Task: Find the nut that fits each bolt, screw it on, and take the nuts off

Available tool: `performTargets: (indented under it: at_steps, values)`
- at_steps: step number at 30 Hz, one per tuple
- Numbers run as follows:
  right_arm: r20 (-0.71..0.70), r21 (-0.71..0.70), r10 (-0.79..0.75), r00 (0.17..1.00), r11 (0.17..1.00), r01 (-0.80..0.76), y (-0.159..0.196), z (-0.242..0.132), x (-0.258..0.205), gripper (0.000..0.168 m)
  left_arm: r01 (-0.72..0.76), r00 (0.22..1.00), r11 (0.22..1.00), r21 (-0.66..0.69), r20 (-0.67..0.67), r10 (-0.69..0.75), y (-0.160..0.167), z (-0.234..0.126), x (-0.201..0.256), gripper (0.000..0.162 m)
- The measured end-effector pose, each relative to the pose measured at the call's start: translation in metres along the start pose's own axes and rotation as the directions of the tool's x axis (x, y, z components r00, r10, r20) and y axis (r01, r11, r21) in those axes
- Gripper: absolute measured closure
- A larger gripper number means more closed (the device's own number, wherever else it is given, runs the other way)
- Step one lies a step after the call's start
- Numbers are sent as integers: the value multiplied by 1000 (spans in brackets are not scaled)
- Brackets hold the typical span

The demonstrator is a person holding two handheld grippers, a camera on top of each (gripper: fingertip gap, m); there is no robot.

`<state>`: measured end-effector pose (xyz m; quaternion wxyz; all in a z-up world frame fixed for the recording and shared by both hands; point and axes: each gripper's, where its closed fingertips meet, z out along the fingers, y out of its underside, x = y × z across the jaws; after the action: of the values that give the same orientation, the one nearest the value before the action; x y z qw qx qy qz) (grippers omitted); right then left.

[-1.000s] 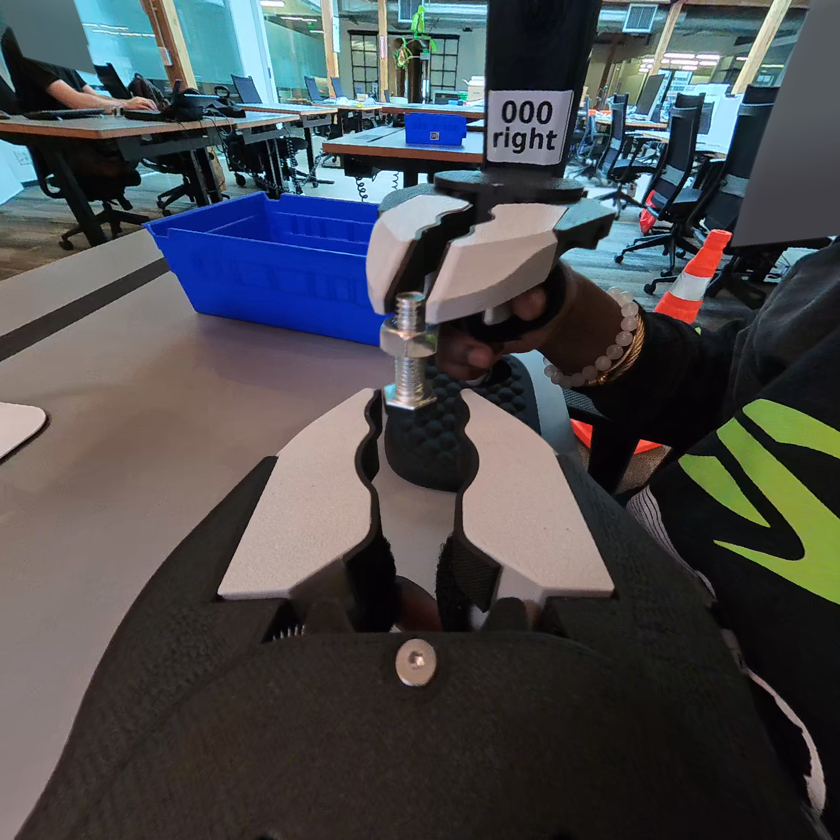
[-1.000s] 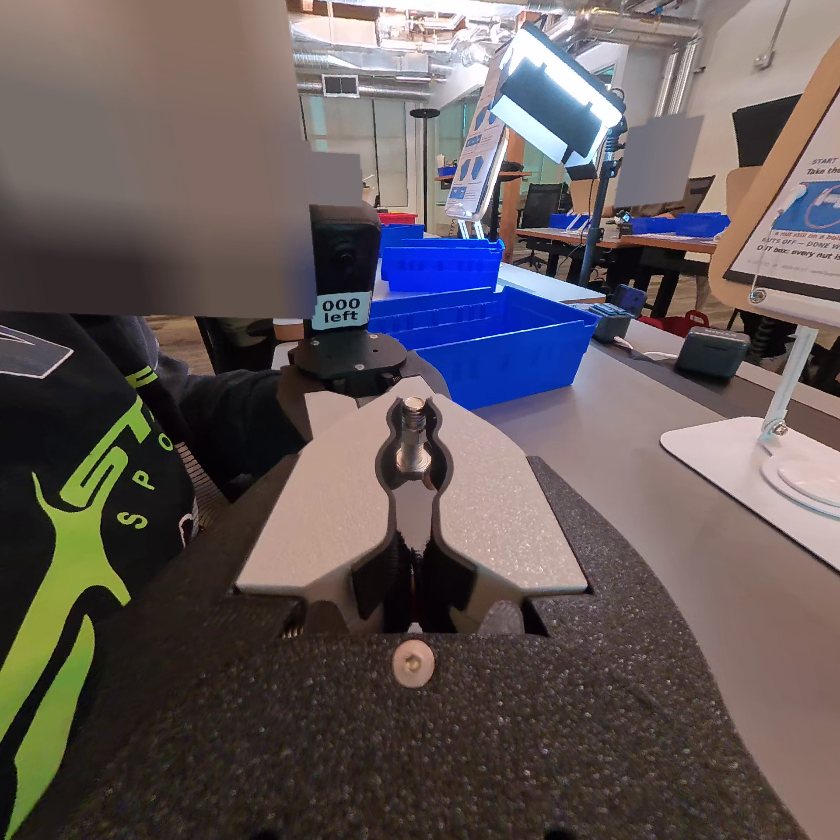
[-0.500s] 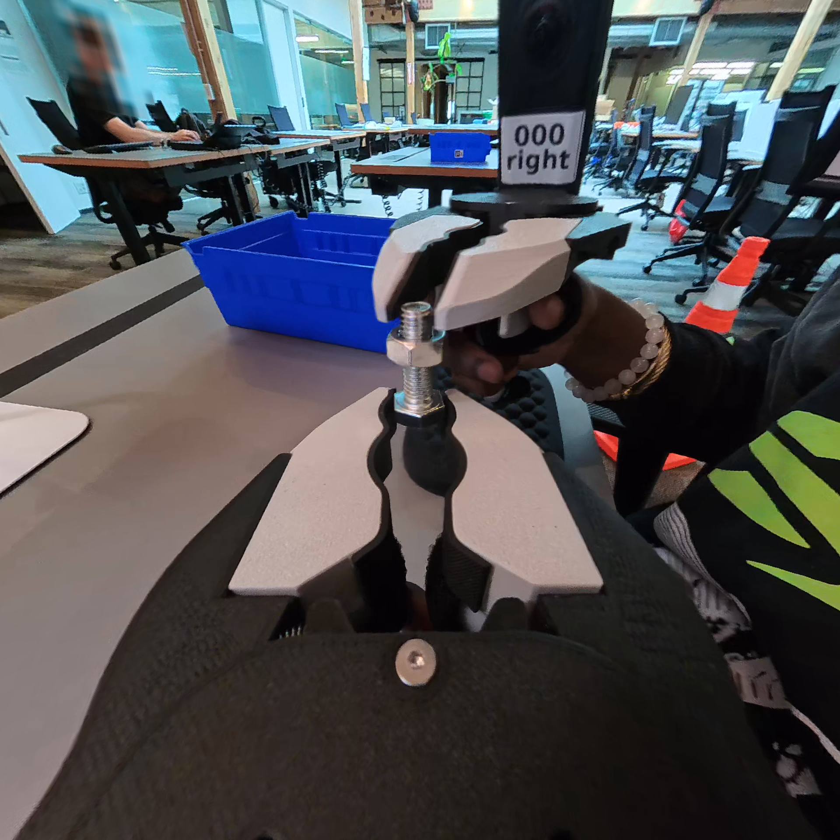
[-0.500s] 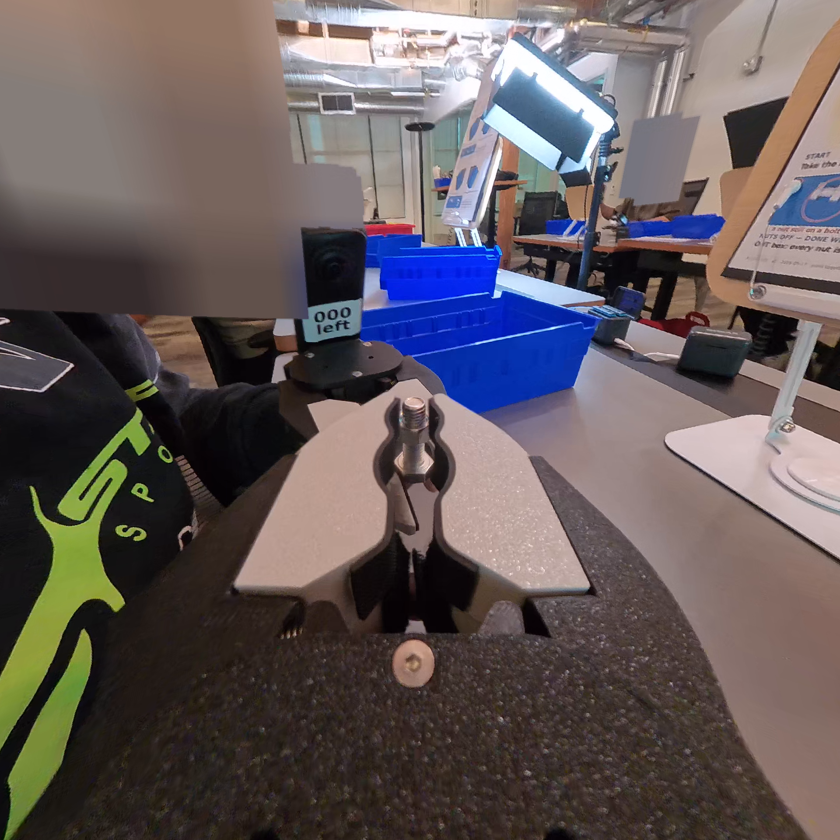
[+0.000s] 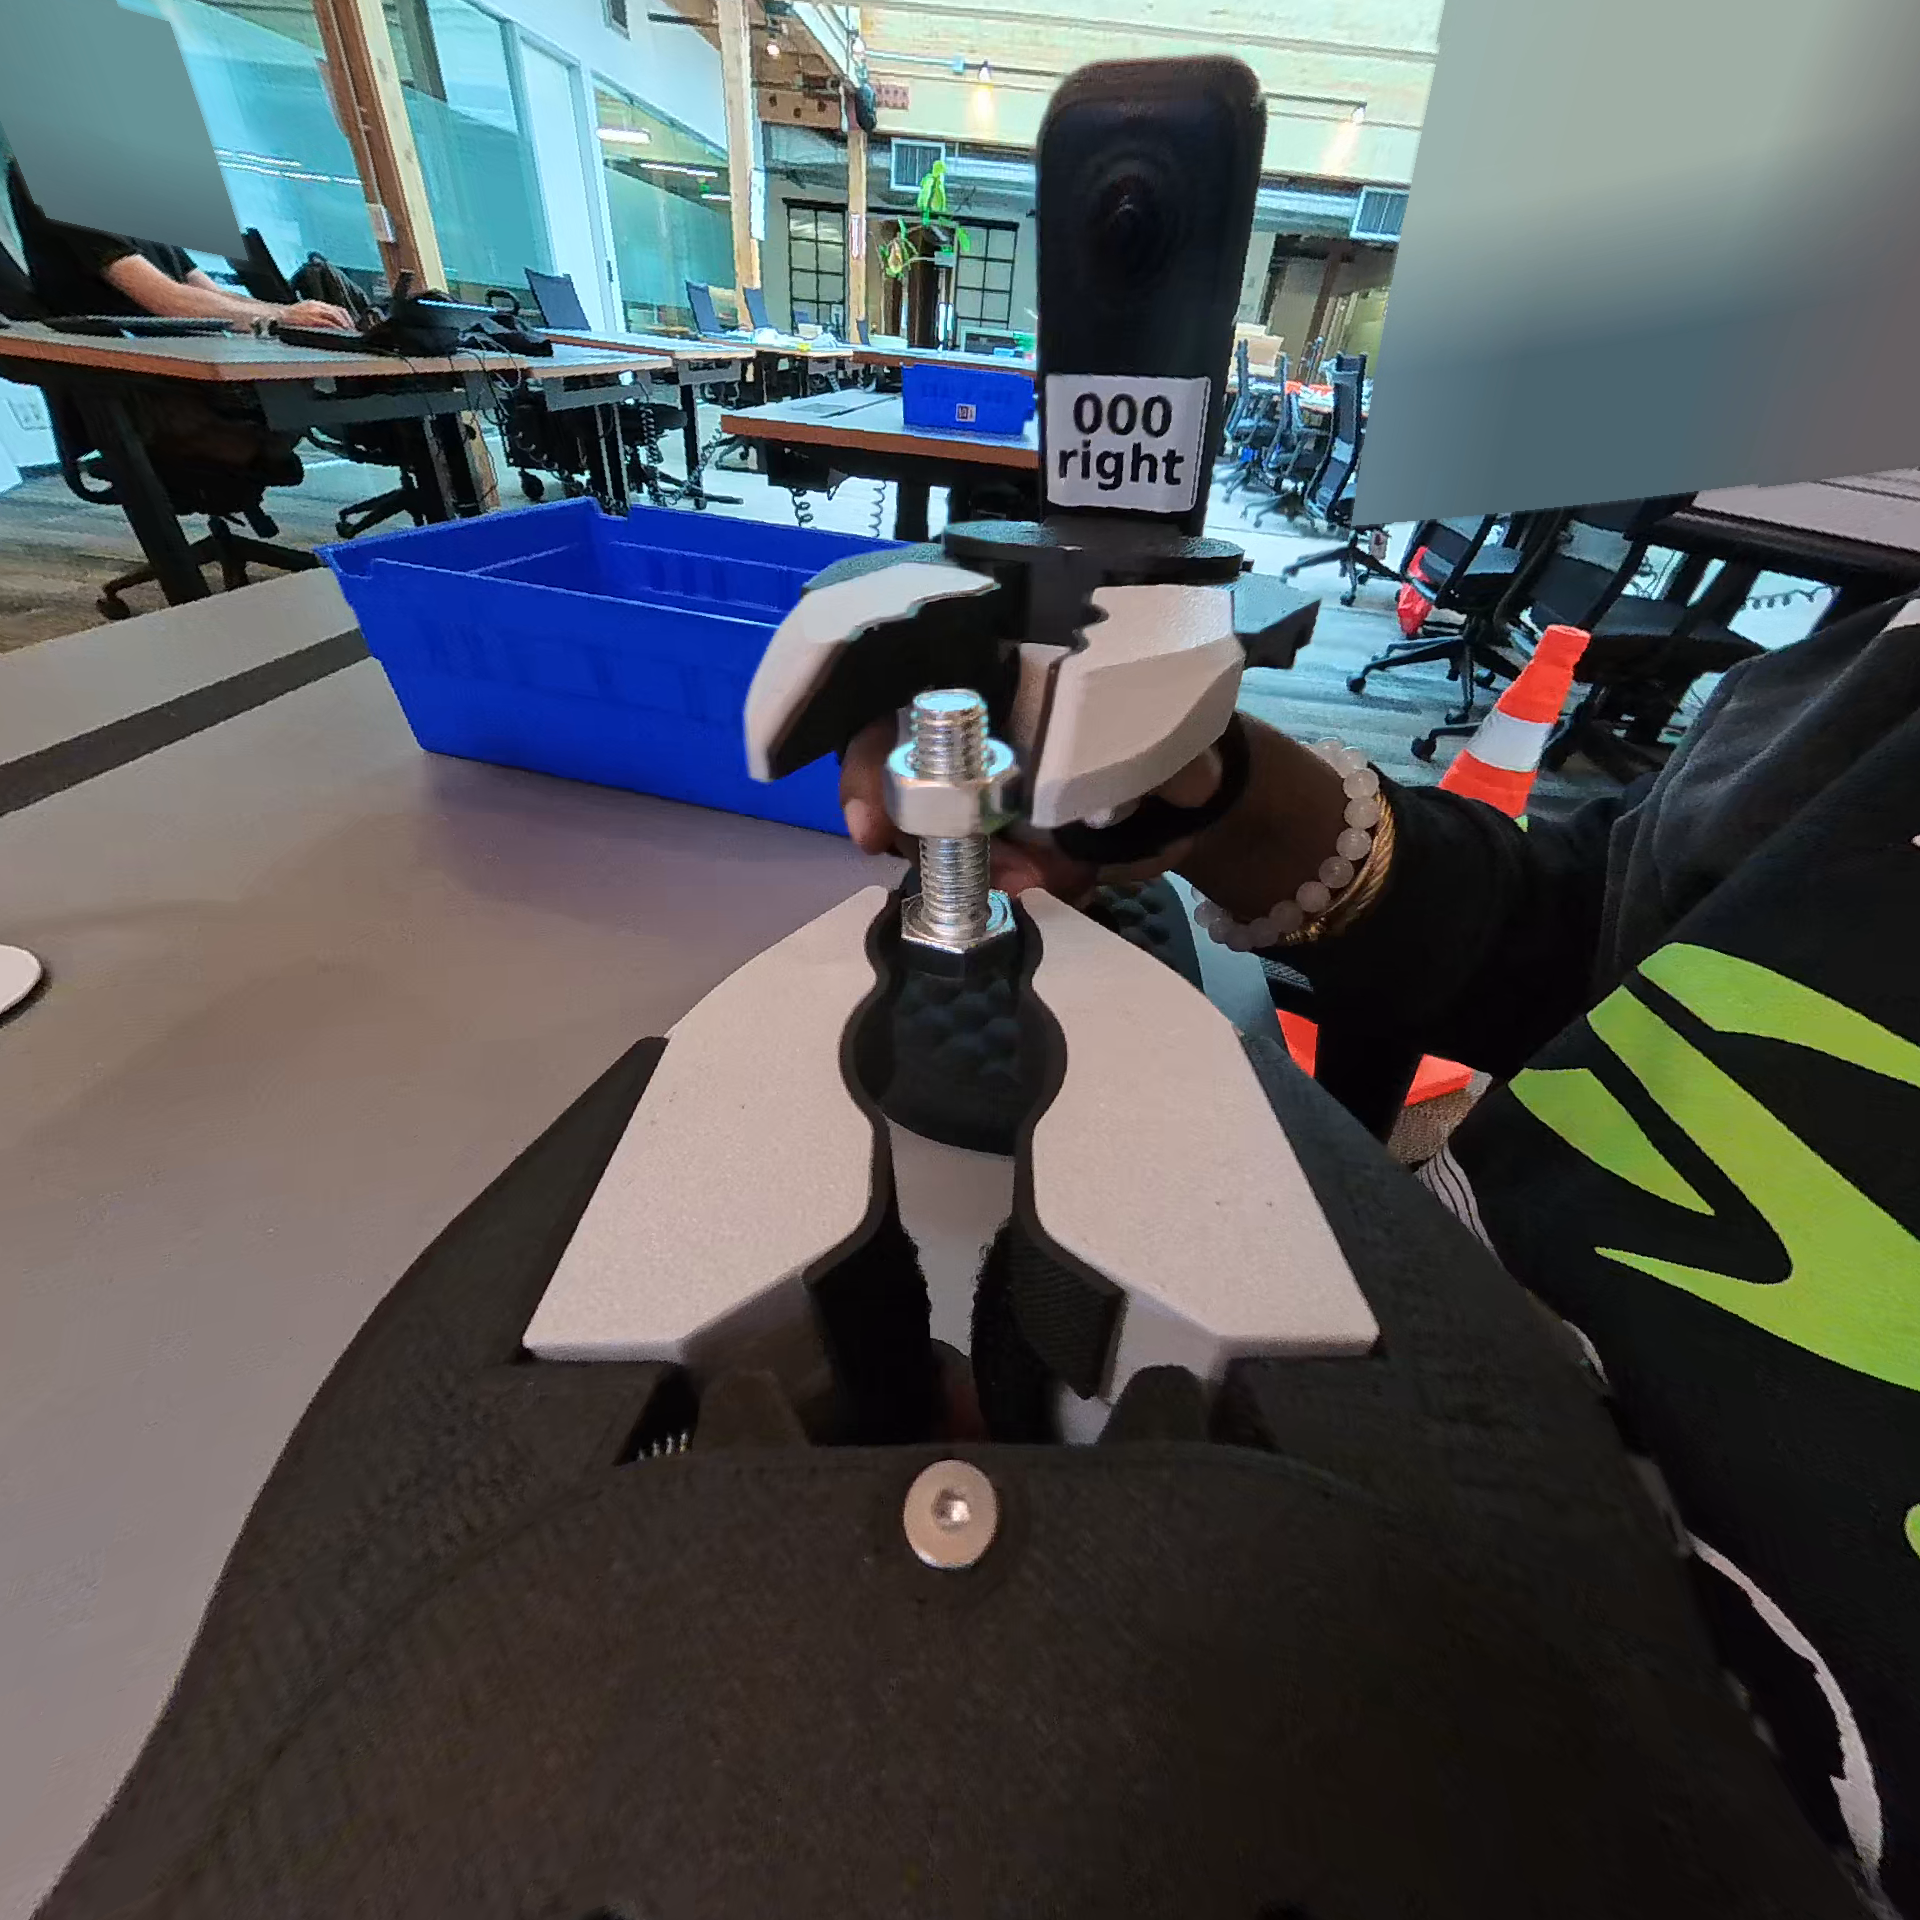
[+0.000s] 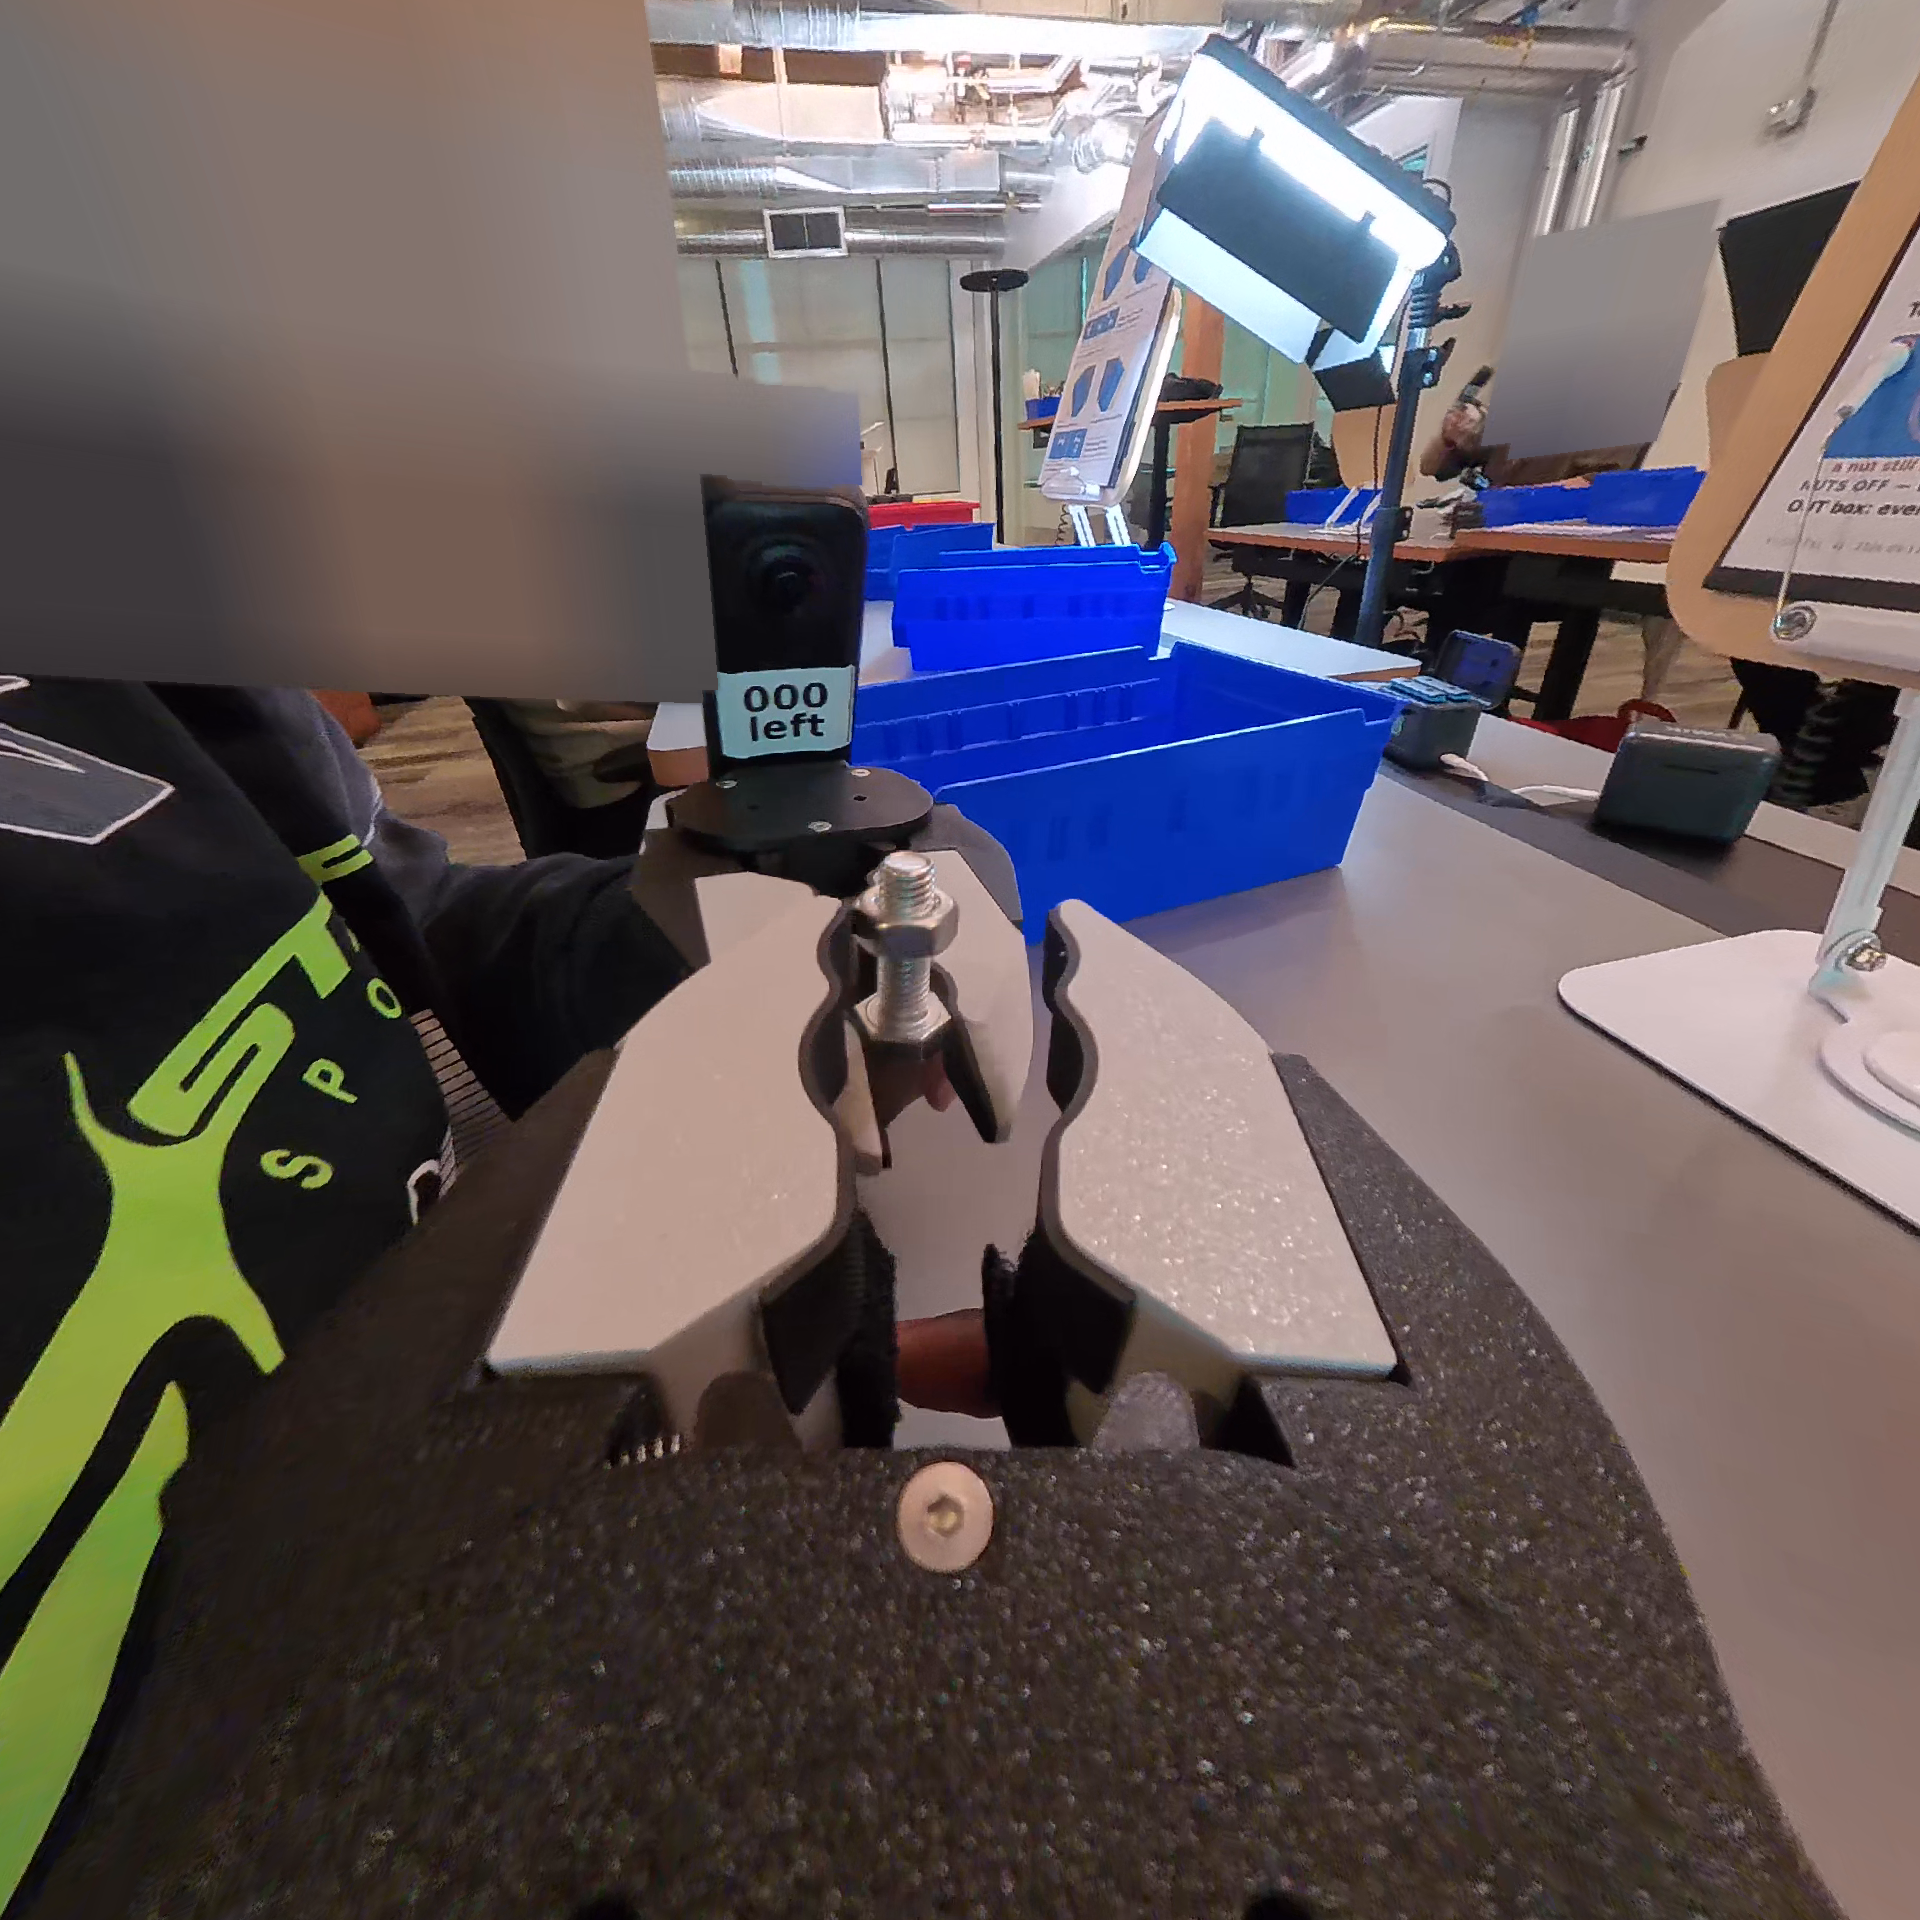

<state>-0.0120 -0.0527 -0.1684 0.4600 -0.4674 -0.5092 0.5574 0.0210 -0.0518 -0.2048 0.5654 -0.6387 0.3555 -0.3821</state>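
A white printed label [image 5: 1125, 442] sits on the camera [image 5: 1143, 208] above the right tool [image 5: 920, 774], another label [image 6: 787, 711] above the left tool [image 6: 899, 1039]. A printed sheet [image 6: 1839, 457] stands on the bench [image 6: 1455, 1039] (sweatshirt lettering [image 6: 301, 1039] is green).

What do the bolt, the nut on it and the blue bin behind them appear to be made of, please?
Bolt: bright silvery metal, probably plated steel; its threads glint.
Nut: the same shiny metal, with flat faces that catch the light.
Blue bin: looks like moulded plastic, evenly blue and slightly glossy, with ribbed slots along the inner walls.
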Motion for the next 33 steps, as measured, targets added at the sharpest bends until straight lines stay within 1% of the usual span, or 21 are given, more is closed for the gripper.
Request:
performTargets:
  at_steps: [2, 3, 5, 7, 10, 12, 14, 18, 23, 24, 26, 27, 28, 30, 33]
  values:
    - [-8, 1, -17, 1000, 1000, 17, -1, -6, 3, 141, 7, 1000, 1000, 12, -1, -7, -1, -2, -1, 143]
    - [-34, -1, -27, 999, 1000, 27, -1, -10, 8, 153, 8, 1000, 1000, 16, -4, -8, -2, -3, -1, 143]
    - [-65, 2, -33, 997, 999, 33, -2, -16, 15, 158, 7, 1000, 1000, 20, -1, -7, -3, -4, -2, 143]
    - [-44, 15, -24, 999, 1000, 24, -4, -16, 12, 155, 8, 1000, 1000, 15, -3, -8, -1, -3, -2, 143]
    - [12, 23, -15, 1000, 1000, 15, -3, -7, 0, 136, 6, 1000, 1000, 10, -8, -6, 0, -2, -1, 143]
    - [23, 9, -19, 1000, 1000, 18, 0, 0, -5, 124, 2, 1000, 1000, 2, -8, -2, 1, -1, 0, 143]
    - [15, 11, -15, 1000, 1000, 15, 1, 5, -6, 119, 0, 1000, 1000, -2, -11, 0, 3, 0, 1, 143]
    - [-6, 12, 7, 1000, 1000, -7, 4, 11, -3, 119, -13, 1000, 1000, -4, -22, 13, 3, 1, 4, 143]
    - [-12, 22, -4, 1000, 1000, 4, 1, -2, 4, 126, -5, 1000, 1000, 16, -13, 5, -1, -2, 1, 143]
    - [-20, 25, -14, 1000, 1000, 14, -1, -6, 6, 132, -2, 1000, 1000, 21, -12, 2, -2, -3, 0, 143]
    - [-47, 24, -32, 998, 999, 33, -2, -14, 13, 150, -5, 1000, 1000, 23, -9, 5, -2, -4, -1, 143]
    - [-57, 26, -27, 998, 999, 28, -2, -17, 16, 156, -5, 1000, 1000, 22, -8, 5, -2, -4, -1, 143]
    - [-59, 30, -19, 998, 999, 21, -3, -19, 17, 158, -5, 1000, 1000, 21, -9, 5, -2, -4, 0, 143]
    - [-47, 41, -16, 999, 999, 18, -6, -19, 15, 158, -6, 1000, 1000, 16, -11, 6, -1, -4, 0, 143]
    - [-2, 46, -17, 1000, 999, 17, -6, -13, 5, 146, -10, 1000, 1000, 11, -9, 10, 0, -3, 0, 143]
